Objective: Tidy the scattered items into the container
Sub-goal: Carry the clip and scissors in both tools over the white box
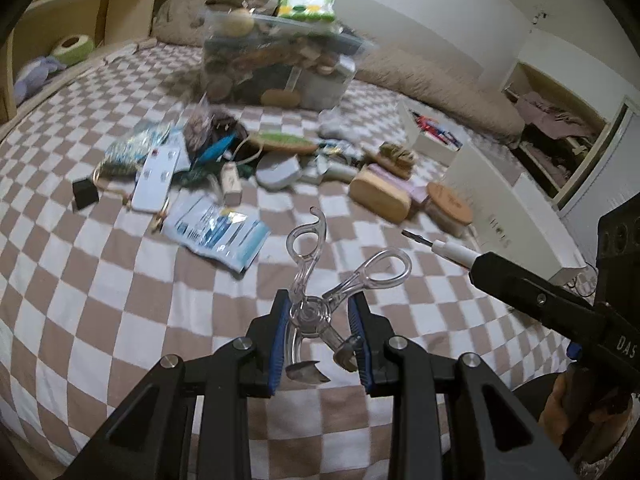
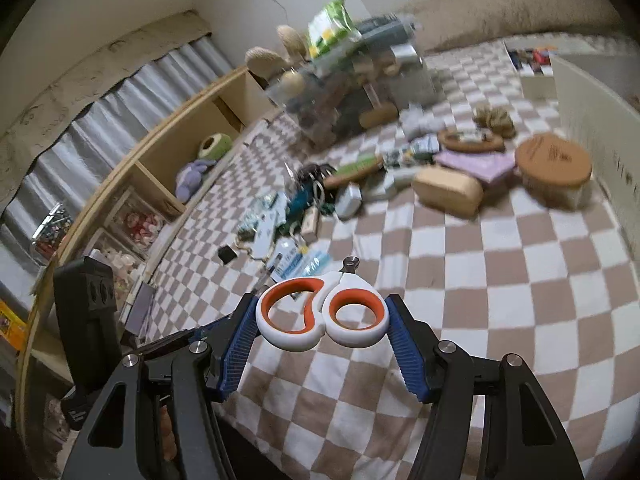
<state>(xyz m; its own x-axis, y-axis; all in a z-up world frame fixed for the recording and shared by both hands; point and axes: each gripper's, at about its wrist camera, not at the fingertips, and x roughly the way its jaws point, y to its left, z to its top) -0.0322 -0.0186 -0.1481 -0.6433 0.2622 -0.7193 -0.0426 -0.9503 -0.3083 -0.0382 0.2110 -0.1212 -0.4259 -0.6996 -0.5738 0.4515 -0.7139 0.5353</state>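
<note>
Upper centre: clear container point(image 1: 280, 68) crammed with brushes and wooden pieces, green packet point(image 1: 308, 2) on top. Lower centre: left gripper point(image 1: 320, 336) clamped on clear-handled scissors point(image 1: 316, 280); right gripper point(image 2: 324, 320) clamped on orange-and-white scissors point(image 2: 320, 314). Mid-frame: clutter strewn over checkered bed point(image 1: 120, 300).

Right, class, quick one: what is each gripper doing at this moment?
Left gripper: shut on the clear-handled scissors, handles pointing away from the camera.
Right gripper: shut on the white-and-orange scissors, gripped across the handle loops.
</note>
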